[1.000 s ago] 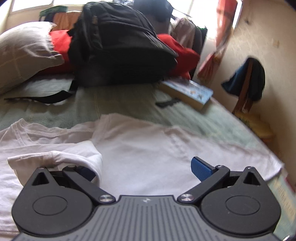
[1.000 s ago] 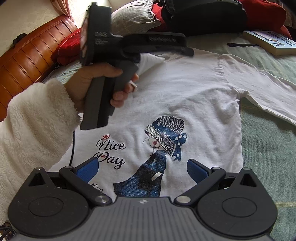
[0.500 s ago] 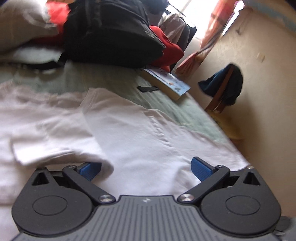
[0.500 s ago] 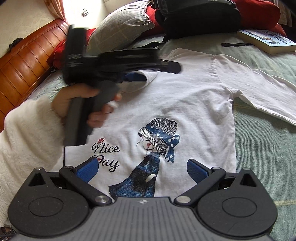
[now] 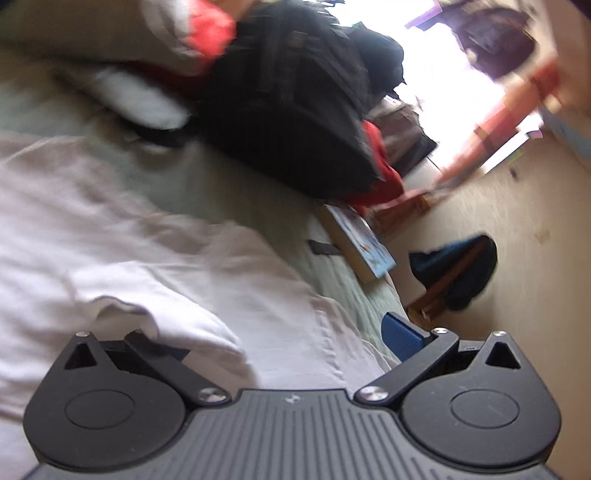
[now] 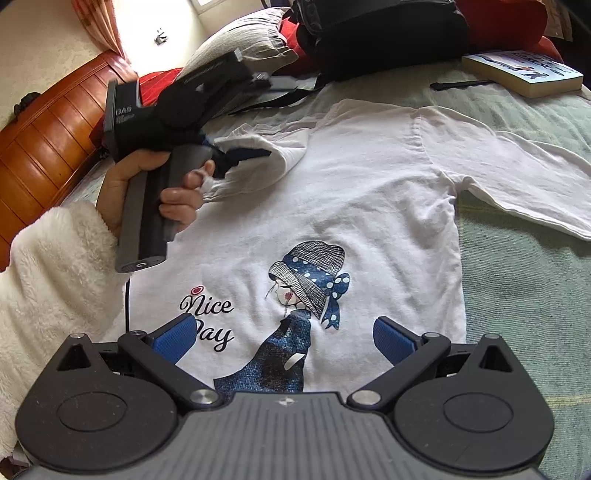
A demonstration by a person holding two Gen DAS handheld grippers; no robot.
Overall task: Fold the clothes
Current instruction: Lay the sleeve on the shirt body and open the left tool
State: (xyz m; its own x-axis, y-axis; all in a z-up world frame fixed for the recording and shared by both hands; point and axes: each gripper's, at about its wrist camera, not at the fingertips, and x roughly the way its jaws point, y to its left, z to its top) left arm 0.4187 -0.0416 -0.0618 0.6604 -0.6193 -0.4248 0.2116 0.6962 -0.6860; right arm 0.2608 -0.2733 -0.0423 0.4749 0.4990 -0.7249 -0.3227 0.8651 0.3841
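Observation:
A white T-shirt (image 6: pixel 369 206) with a printed girl and "Nice Day" lies face up on the green bed cover (image 6: pixel 517 295). Its one sleeve (image 6: pixel 266 158) is folded in over the chest; the other sleeve (image 6: pixel 517 177) is spread out to the right. A hand holds my left gripper (image 6: pixel 236 155) at that folded sleeve. In the left wrist view the left gripper (image 5: pixel 284 343) is open, and the sleeve cloth (image 5: pixel 177 325) is draped over its left finger and hides the pad. My right gripper (image 6: pixel 282 339) hangs open over the shirt's hem with nothing between its fingers.
A black backpack (image 6: pixel 380 33) and a grey pillow (image 6: pixel 240 37) lie past the collar. A book (image 6: pixel 524 70) rests at the far right of the bed. A wooden bed board (image 6: pixel 48 122) runs along the left. A fluffy white sleeve (image 6: pixel 48 277) fills the near left.
The left gripper has dropped from high above the shirt to the folded sleeve and rolled sideways; its view is now tilted and blurred. The right gripper has barely moved.

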